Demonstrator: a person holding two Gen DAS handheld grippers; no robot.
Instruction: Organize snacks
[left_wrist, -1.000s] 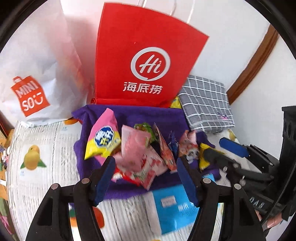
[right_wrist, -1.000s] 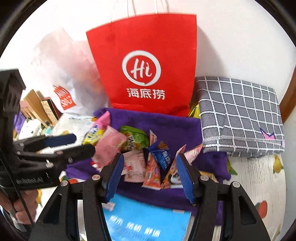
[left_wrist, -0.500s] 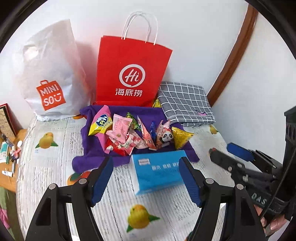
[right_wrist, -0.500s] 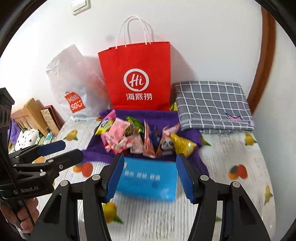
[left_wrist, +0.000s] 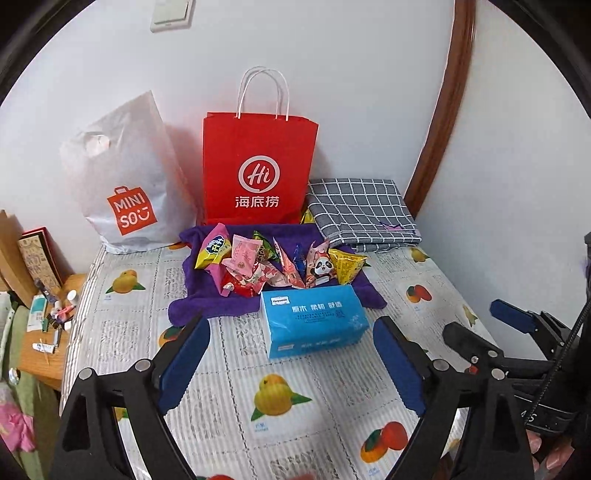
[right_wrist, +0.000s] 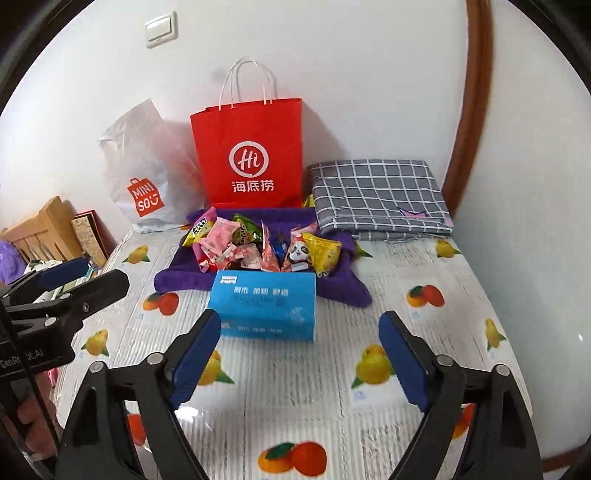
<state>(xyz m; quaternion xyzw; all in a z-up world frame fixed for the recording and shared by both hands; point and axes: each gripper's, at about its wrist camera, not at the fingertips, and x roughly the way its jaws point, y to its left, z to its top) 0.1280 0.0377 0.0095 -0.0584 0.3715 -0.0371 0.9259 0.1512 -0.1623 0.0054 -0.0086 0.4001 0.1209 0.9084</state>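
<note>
The snack packets (left_wrist: 275, 264) lie in a loose, overlapping heap on a purple towel (left_wrist: 218, 299), which sits on the fruit-print worktop (left_wrist: 236, 373) in front of a red paper bag (left_wrist: 258, 166). A blue tissue pack (left_wrist: 314, 319) lies just in front of the heap, touching the towel's near edge. The likely trouble is there: a gripper reaching straight in could bump or push the tissue pack before it gets to a packet. The packets are thin, slick and piled, so a pinch may catch two at once, slip off a crinkled edge, or snag the towel's pile. The red bag stands upright and looks light, so a nudge could tip it.

The left gripper (left_wrist: 291, 363) hovers above the worktop, well short of the heap, jaws spread wide and holding nothing. The right gripper (right_wrist: 299, 356) is posed alike beside it, also spread and empty, aimed over the tissue pack towards the snacks.
</note>
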